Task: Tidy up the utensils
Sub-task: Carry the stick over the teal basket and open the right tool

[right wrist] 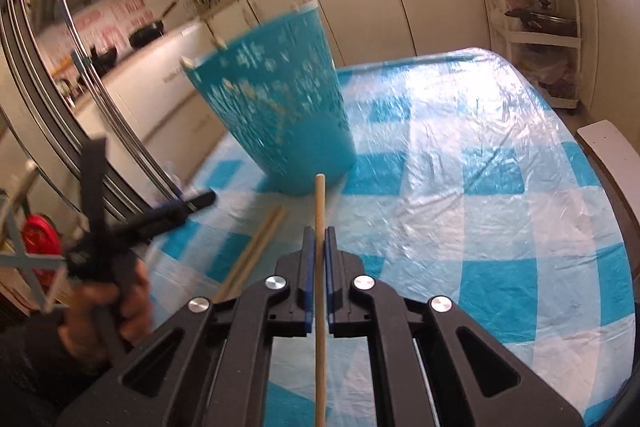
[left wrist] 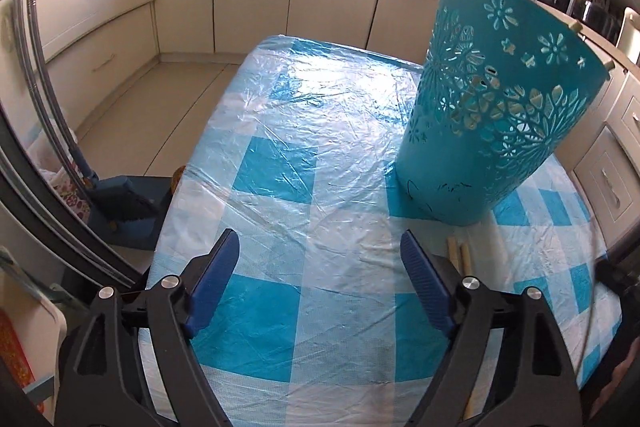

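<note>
Got single wooden chopstick (right wrist: 319,211) pinched tight in my right gripper (right wrist: 319,239), tip pointing toward base of teal cutout basket (right wrist: 276,111). Basket stands on checkered blue-white tablecloth (right wrist: 460,219), few stick ends poking over its rim. Two more chopsticks (right wrist: 256,251) lying flat on cloth, just left of right gripper, near basket. My left gripper (left wrist: 320,259) spread wide, nothing in it, hovering over cloth beside basket.

Teal holder (right wrist: 276,115) with flower cutouts stands on table, stick tips poking above rim. One wooden chopstick (right wrist: 319,211) pinched in my right gripper (right wrist: 319,247), pointing at holder. Two more chopsticks (right wrist: 256,251) lie side by side, left of it.
</note>
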The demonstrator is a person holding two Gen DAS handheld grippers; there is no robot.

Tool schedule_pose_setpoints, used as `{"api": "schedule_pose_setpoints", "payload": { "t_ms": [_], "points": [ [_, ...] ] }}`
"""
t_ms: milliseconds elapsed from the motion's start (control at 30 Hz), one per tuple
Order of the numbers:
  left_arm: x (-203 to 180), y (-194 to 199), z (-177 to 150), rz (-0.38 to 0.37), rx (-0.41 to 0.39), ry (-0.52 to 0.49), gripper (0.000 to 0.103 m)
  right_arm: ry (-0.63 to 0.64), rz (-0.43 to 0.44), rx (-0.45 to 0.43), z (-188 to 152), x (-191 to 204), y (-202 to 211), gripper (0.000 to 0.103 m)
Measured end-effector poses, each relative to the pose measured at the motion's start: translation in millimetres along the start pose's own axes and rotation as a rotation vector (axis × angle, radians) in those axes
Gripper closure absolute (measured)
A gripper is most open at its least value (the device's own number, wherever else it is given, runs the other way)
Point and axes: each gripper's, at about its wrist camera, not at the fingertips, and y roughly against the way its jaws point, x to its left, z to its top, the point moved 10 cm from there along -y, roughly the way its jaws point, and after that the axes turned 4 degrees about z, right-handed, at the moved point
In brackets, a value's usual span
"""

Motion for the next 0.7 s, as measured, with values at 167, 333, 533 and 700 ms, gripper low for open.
{"api": "schedule_pose_setpoints", "payload": {
  "t_ms": [167,333,533,700],
  "points": [
    [-6.7,-1.3,-1.9,0.016,0.01,-0.041,0.021,-0.012,0.094,-0.106,40.8,31.5,21.8,0.098],
    [-8.8,-1.3,-2.9,0.017,0.021,-0.049,0.021,0.023,0.161,-0.195,79.8,62.0,37.3,0.098],
    [-5.5,-4.2,-2.6,0.004,0.029,-0.025,0.021,0.063,0.195,-0.238,105.1,87.4,43.6,0.099],
    [-2.4,-6.0,-2.6,-0.002,0.032,-0.014,0.021,0.068,0.191,-0.243,113.5,84.3,46.3,0.099]
  ]
}}
